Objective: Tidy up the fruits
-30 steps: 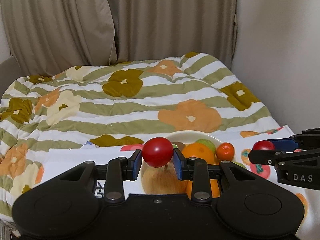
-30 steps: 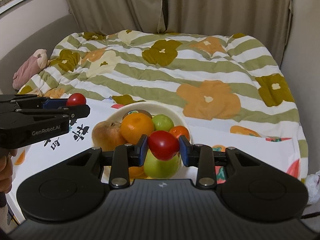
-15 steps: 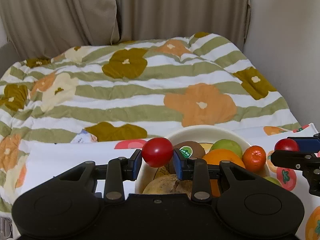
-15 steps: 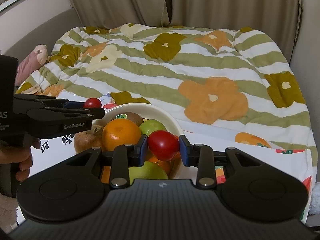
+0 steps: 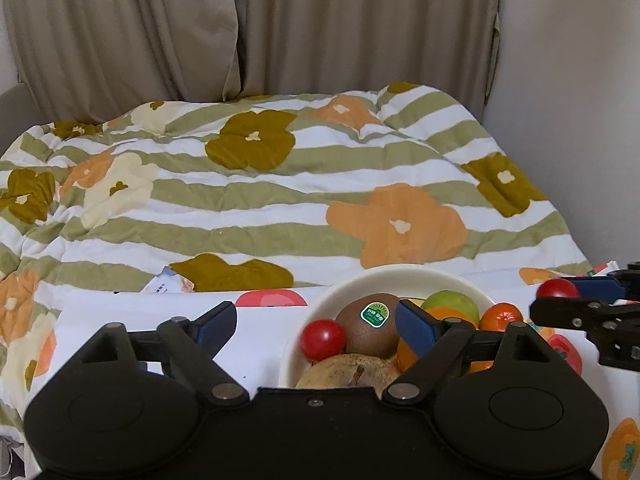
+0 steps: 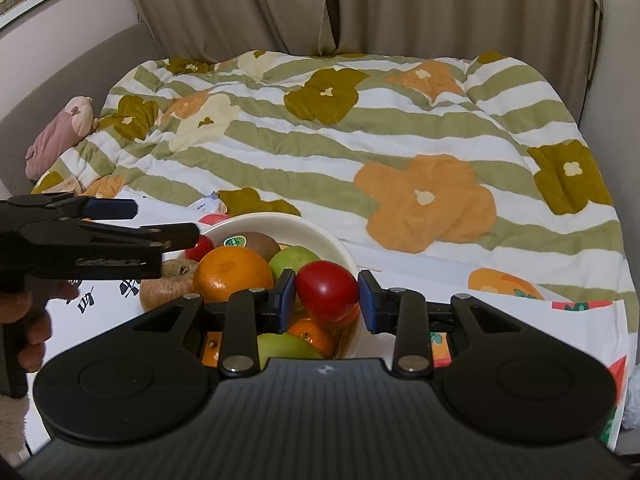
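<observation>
Left gripper (image 5: 316, 322): jaws opening, pads spread wide; nothing pinched between them.
Small tomato (image 5: 323, 339): lies free in the white bowl (image 5: 400, 274), below and between the left pads, touching the kiwi (image 5: 370, 324).
Right gripper (image 6: 327, 294): pressed onto a second tomato (image 6: 327, 290), held above the bowl's near right side.
Hidden: the russet pear (image 5: 346, 370) and orange (image 6: 234, 274) are partly cut off by the gripper bodies; the bowl's near rim is covered.
Hard to read: the kiwi's green sticker.
Around: green apple (image 6: 294, 260), mandarin (image 5: 500, 316), fruit-print cloth (image 5: 260, 344) under the bowl, floral quilt (image 5: 280, 200) beyond, curtains (image 5: 320, 28) behind.
Person: a hand (image 6: 34, 320) grips the left tool's handle.
</observation>
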